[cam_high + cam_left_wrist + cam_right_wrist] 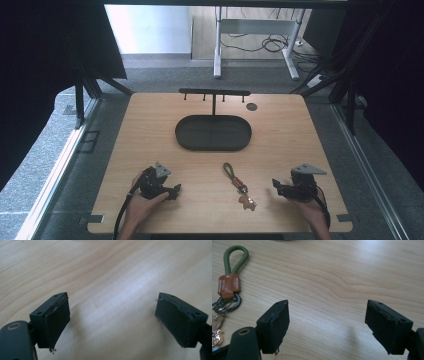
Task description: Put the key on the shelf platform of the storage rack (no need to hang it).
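- Keychain (239, 186) lies flat near the front edge of the bench (150, 130), between the two hand-held grippers and apart from both; its green cord loop (235, 258) points away from the person, then a brown leather tab (229, 285), a dark ring and pale charms.
- Charms run off the left edge of the right gripper view, too blurred there to identify.
- Left hand-held gripper (176, 191) rests low over bare wood, jaws spread apart with nothing between them.
- Right hand-held gripper (275, 185) likewise stands with jaws apart and empty, the keychain off to its left.
- Farther back sits a dark oval tray (213, 132), then a black rack with small pegs (214, 93) at the far edge.
- Bench is pale wood grain; beyond it grey carpet, a white desk frame (256, 30) with cables, and dark curtains at both sides.
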